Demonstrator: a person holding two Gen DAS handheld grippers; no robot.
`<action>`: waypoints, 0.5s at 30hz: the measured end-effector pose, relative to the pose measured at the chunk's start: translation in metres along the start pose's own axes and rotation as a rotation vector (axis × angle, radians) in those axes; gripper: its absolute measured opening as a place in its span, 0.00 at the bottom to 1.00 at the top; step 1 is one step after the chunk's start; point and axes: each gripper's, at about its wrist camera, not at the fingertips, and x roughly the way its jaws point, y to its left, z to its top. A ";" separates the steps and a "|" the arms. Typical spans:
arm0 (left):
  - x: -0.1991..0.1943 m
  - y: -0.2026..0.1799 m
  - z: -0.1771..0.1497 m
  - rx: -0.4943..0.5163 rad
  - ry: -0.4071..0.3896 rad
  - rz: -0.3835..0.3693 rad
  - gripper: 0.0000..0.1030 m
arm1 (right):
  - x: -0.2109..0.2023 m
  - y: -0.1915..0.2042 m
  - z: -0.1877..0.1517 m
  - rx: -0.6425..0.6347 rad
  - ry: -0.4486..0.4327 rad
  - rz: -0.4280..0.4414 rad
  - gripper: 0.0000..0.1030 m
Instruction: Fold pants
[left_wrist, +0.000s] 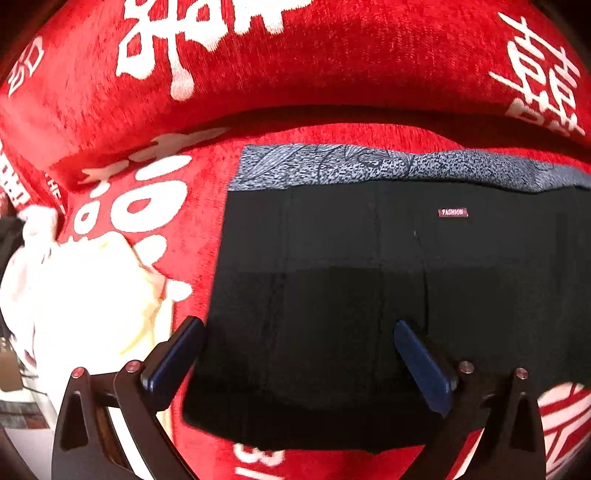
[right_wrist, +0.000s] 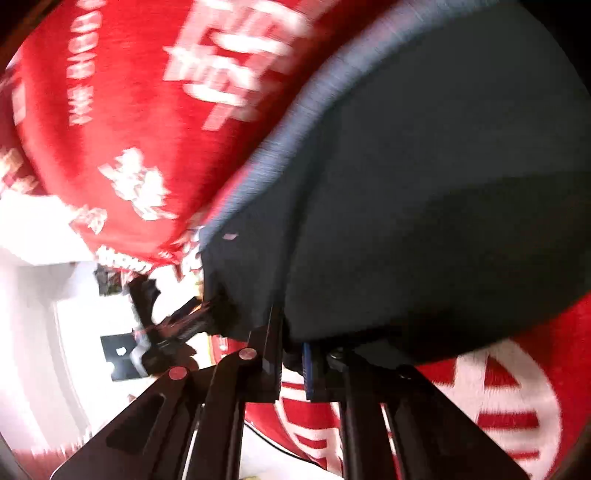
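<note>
Black pants (left_wrist: 332, 295) lie folded flat on the red sofa cover (left_wrist: 192, 236), with the grey patterned inside of the waistband (left_wrist: 332, 166) along the far edge and a small "FASHION" label (left_wrist: 453, 212) on top. My left gripper (left_wrist: 298, 324) hovers over the near left part of the pants, wide open with nothing between its fingers. In the blurred right wrist view, the pants (right_wrist: 424, 203) fill the right side. My right gripper (right_wrist: 291, 343) is shut there, with the near corner of the black fabric pinched between its fingertips.
A white and cream cloth (left_wrist: 85, 295) is bunched on the seat left of the pants. The red backrest (left_wrist: 295, 66) with white characters rises behind them. In the right wrist view, the sofa's edge (right_wrist: 122, 254) drops to a bright floor with dark clutter (right_wrist: 147, 314).
</note>
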 end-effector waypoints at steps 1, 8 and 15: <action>0.001 0.003 -0.002 0.012 -0.005 -0.005 1.00 | -0.007 0.009 -0.008 -0.053 0.002 -0.046 0.09; 0.000 0.010 -0.008 0.018 -0.004 -0.027 1.00 | 0.015 -0.021 -0.026 -0.033 0.077 -0.176 0.08; -0.046 -0.026 -0.007 0.086 -0.035 -0.008 1.00 | -0.048 -0.006 -0.016 -0.161 0.047 -0.334 0.19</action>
